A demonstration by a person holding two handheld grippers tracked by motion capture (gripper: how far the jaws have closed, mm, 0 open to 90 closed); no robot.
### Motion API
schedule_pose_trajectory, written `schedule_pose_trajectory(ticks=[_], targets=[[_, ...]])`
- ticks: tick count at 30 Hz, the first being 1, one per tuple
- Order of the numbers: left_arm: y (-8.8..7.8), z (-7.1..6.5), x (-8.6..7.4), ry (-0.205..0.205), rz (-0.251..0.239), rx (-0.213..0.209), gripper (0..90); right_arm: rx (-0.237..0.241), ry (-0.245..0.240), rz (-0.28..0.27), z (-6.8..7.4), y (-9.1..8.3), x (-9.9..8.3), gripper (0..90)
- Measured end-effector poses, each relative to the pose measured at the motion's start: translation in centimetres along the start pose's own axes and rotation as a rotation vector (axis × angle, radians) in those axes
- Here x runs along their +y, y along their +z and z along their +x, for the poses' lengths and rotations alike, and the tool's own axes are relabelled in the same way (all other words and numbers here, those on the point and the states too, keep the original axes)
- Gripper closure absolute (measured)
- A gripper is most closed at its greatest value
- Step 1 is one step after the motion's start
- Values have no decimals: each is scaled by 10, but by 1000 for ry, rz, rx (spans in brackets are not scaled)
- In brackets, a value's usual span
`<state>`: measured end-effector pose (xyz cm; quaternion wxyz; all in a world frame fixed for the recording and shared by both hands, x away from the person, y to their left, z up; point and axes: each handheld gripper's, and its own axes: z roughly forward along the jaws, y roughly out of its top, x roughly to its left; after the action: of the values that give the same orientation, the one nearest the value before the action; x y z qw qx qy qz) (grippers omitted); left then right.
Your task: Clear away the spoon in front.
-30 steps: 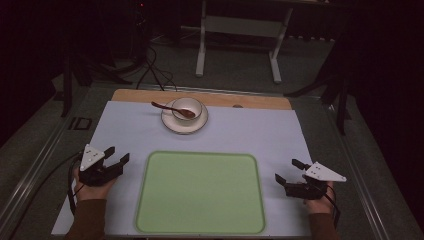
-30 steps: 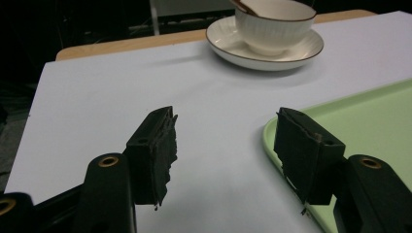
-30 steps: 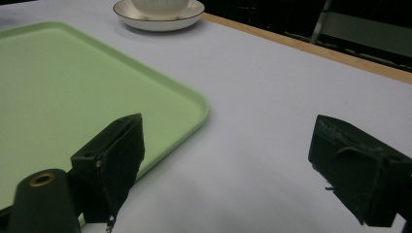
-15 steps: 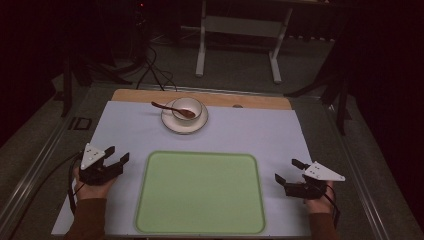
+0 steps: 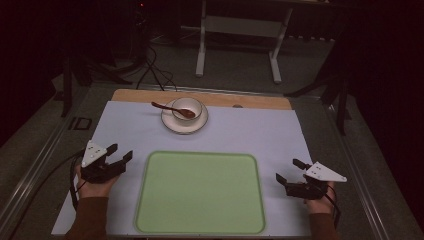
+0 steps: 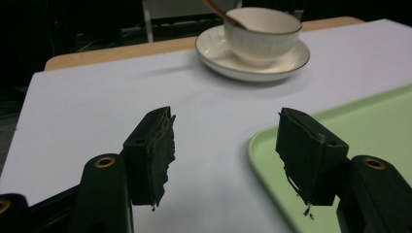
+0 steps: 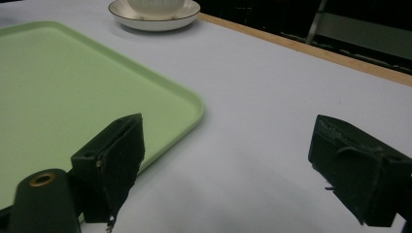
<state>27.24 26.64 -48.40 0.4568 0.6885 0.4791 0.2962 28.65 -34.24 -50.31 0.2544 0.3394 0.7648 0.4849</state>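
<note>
Spoon handle across the cup in high view, cropped in left gripper view.

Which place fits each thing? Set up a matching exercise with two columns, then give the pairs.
Things:
1. pale green plastic tray
2. brown wooden spoon
3. white ceramic saucer
4. left gripper

Places:
A. resting in the white cup
B. under the cup
C. left of the tray, jaws open
D. between the two grippers

Pairs: 1-D, 2-A, 3-B, 4-C
</note>
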Motion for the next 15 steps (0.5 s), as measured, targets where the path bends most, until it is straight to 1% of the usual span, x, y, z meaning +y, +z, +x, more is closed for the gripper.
schedule_pose_trajectory(ticks=[2,4,8,15], targets=[[-1,-1,5,0,-10,-9,383,-2,3,-1,0,-1,0,129],[-2,-2,9,-9,-25,-21,381,-3,6,-3,0,-1,0,129],[-1,-3,17,7,-32,-25,377,-3,6,-4,0,-1,0,129],[0,-2,32,9,-54,-30,375,-5,10,-5,0,-1,0,129]])
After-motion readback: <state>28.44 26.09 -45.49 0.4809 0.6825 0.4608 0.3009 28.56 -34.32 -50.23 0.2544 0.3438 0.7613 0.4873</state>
